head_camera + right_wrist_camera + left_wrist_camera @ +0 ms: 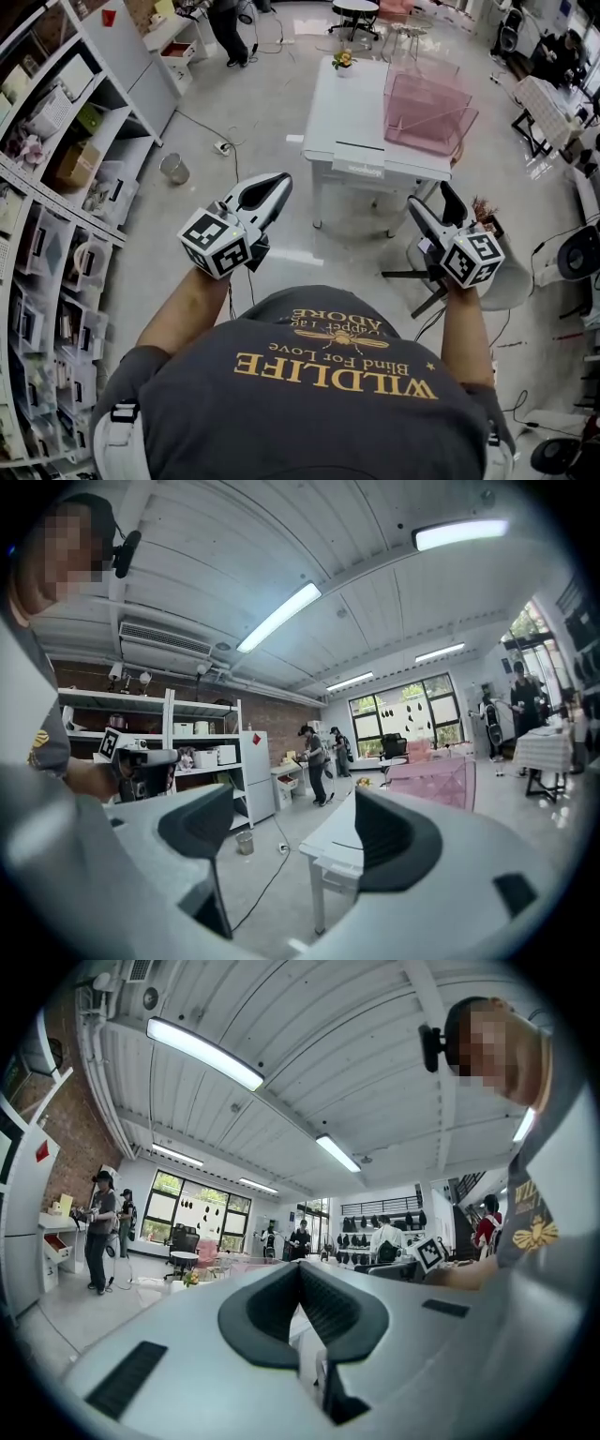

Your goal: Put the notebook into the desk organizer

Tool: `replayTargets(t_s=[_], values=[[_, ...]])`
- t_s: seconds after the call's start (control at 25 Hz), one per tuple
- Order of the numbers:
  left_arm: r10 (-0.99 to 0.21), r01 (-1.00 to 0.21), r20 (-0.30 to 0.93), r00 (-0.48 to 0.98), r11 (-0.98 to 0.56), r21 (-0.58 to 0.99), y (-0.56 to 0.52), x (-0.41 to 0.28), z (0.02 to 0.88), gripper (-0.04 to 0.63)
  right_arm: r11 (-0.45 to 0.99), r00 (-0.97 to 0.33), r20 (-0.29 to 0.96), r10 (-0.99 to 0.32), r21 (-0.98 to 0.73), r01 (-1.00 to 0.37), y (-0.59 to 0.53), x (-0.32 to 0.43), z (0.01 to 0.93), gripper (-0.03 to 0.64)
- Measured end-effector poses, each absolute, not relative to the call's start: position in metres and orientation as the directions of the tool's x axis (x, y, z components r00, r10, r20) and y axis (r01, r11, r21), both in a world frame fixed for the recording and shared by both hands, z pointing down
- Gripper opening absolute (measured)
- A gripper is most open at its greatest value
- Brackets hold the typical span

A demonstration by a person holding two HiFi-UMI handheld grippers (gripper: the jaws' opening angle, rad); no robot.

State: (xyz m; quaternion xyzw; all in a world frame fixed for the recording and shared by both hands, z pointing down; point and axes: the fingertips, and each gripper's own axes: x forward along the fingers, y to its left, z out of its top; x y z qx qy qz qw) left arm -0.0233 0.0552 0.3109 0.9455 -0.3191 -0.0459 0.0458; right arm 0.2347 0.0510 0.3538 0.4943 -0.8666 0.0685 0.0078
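Observation:
A white table [342, 112] stands ahead of me on the floor. On its right half sits the pink mesh desk organizer [427, 111], which also shows in the right gripper view as the organizer [441, 780]. A flat white notebook with a dark edge [360, 150] lies at the table's near end. My left gripper [279, 180] is held in the air short of the table, shut with nothing in it; its pads [281, 1302] meet at the tip. My right gripper [431, 197] hangs by the table's near right corner, open and empty, and its pads [398, 836] stand far apart.
White shelving [56, 178] full of boxes lines the left side. A small metal bin [173, 169] and a cable with a plug [221, 146] lie on the floor left of the table. A flower pot [343, 59] stands at the table's far end. A person [228, 28] stands further back.

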Motion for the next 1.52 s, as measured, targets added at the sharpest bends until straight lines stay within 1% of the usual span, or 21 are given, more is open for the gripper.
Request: replayTargets(t_s=[0.28, 0.44, 0.72, 0.88, 1.24, 1.52], values=[[-0.605, -0.592, -0.071, 0.793, -0.792, 0.149, -0.006, -0.064, 0.327, 0.001, 0.486, -0.497, 0.119, -0.859, -0.114, -0.867, -0.006, 0.202, 0.37, 0.39], [-0.574, -0.56, -0.093, 0.813, -0.816, 0.142, -0.071, -0.099, 0.334, 0.0, 0.452, -0.464, 0.13, -0.876, -0.108, -0.885, -0.064, 0.17, 0.375, 0.39], [-0.507, -0.496, -0.093, 0.857, -0.86, 0.116, -0.2, -0.164, 0.325, 0.0, 0.37, -0.383, 0.123, -0.915, -0.117, -0.922, -0.167, 0.107, 0.362, 0.39], [-0.478, -0.467, -0.098, 0.873, -0.876, 0.116, -0.254, -0.189, 0.321, 0.001, 0.347, -0.361, 0.127, -0.924, -0.117, -0.931, -0.214, 0.078, 0.359, 0.39], [-0.457, -0.442, -0.089, 0.885, -0.884, 0.151, -0.331, -0.204, 0.337, 0.0, 0.321, -0.337, 0.174, -0.925, -0.115, -0.94, -0.288, 0.061, 0.368, 0.388], [-0.473, -0.458, -0.06, 0.879, -0.873, 0.167, -0.359, -0.172, 0.351, 0.0, 0.348, -0.371, 0.204, -0.906, -0.14, -0.927, -0.331, 0.091, 0.387, 0.388]])
